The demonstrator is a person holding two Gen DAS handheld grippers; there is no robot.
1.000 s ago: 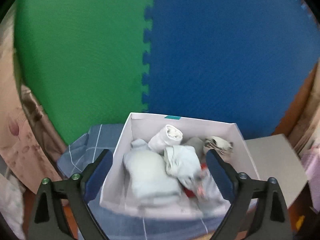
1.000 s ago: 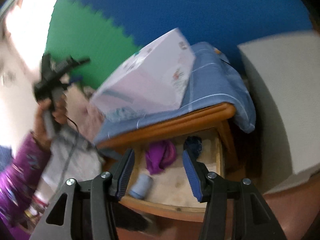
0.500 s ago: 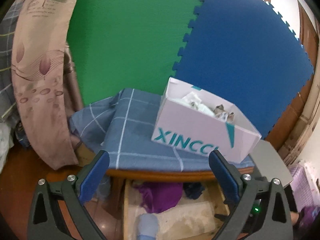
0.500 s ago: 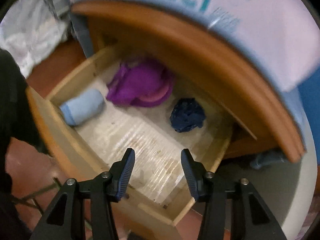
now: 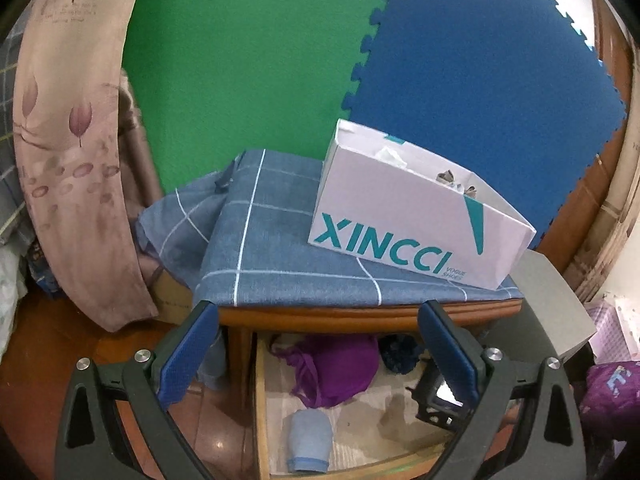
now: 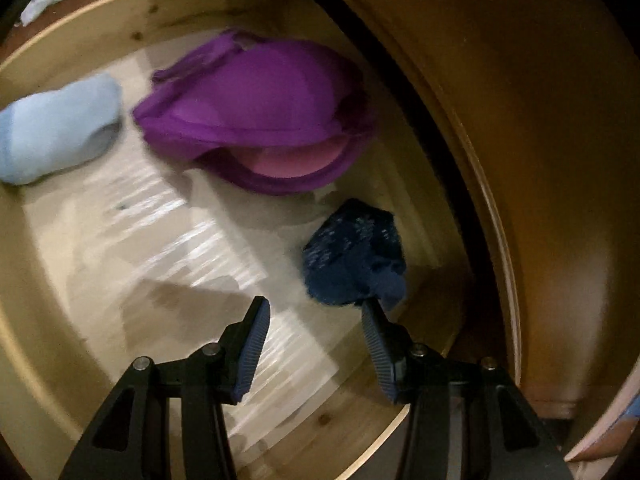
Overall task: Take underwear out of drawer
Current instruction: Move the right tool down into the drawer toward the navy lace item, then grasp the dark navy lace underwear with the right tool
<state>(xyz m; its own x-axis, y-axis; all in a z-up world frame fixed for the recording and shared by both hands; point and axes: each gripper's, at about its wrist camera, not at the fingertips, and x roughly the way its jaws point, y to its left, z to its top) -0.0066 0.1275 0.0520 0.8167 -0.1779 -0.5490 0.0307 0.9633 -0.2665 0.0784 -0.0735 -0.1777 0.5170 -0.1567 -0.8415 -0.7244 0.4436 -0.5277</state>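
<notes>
The open wooden drawer [image 6: 48,264] of the desk holds three pieces of clothing on its pale lined floor. A purple padded bra [image 6: 260,120] lies at the far side, a rolled light-blue sock [image 6: 52,128] sits to its left near the drawer's left wall, and a crumpled dark-blue knitted piece of underwear [image 6: 352,256] rests to the right, close under the desk's overhanging front edge.

The right gripper [image 6: 316,320] points down into the drawer with its jaws partly apart and nothing between them; its right pad is just at the near edge of the dark-blue piece (whether it touches is hard to tell through the blur).

The left gripper [image 5: 316,344] hangs in front of the desk, jaws wide and empty. From there one sees a blue checked cloth [image 5: 280,248] covering the desk top, and on it a white cardboard shoe box lettered XINCCI [image 5: 400,220] with more small garments inside, against green and blue foam wall mats [image 5: 460,60].
</notes>
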